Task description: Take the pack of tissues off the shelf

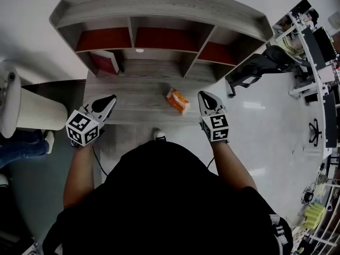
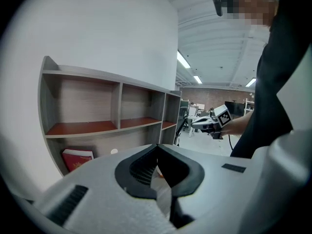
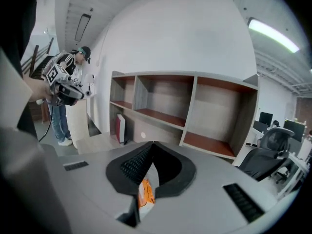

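Beside the tissue pack (image 1: 178, 101) on the shelf (image 1: 133, 92), the right hand-held gripper (image 1: 206, 96), shut and empty, would likely shove it aside unless reopened.

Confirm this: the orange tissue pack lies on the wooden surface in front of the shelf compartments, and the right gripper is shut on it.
Not quite. The right gripper is shut on nothing: the head view shows the orange tissue pack lying apart from it, to its left. The pack does lie on the wooden surface in front of the shelf compartments.
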The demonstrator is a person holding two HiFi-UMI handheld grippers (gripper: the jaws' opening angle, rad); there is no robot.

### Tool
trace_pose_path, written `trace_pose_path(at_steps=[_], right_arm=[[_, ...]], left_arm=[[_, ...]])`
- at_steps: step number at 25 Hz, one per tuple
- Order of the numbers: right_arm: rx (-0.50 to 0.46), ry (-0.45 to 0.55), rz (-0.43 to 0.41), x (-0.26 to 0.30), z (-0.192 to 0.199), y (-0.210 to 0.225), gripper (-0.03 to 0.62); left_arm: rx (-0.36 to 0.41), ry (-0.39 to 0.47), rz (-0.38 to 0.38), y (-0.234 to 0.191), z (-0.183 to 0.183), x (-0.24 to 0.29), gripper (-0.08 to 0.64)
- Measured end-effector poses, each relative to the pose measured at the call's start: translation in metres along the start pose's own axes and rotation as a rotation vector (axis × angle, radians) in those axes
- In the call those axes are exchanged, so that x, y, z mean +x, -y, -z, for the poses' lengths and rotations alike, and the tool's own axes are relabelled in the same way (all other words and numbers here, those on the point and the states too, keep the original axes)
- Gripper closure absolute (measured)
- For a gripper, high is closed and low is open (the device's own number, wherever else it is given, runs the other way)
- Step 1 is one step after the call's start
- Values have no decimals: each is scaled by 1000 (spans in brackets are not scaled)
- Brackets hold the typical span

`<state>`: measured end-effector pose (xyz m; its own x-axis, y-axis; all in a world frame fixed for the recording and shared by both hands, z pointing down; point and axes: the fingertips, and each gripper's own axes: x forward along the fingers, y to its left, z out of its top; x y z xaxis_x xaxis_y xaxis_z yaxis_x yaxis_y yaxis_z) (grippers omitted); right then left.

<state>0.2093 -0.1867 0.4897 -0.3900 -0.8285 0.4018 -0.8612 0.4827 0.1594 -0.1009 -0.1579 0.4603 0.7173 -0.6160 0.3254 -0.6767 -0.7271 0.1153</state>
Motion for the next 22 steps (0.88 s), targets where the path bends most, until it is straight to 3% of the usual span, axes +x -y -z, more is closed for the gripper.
trace_pose_path(at_steps=[5, 11, 22], right_arm=[[5, 73, -1, -8, -23, -6, 583], [32, 134, 8, -21, -47, -10, 584], [42, 137, 56, -31, -47, -8, 584]], left_arm=[[-41, 28, 19, -2, -3, -2, 541], [-6, 29, 59, 8, -7, 3, 541], [3, 55, 60, -3, -17, -5, 541]])
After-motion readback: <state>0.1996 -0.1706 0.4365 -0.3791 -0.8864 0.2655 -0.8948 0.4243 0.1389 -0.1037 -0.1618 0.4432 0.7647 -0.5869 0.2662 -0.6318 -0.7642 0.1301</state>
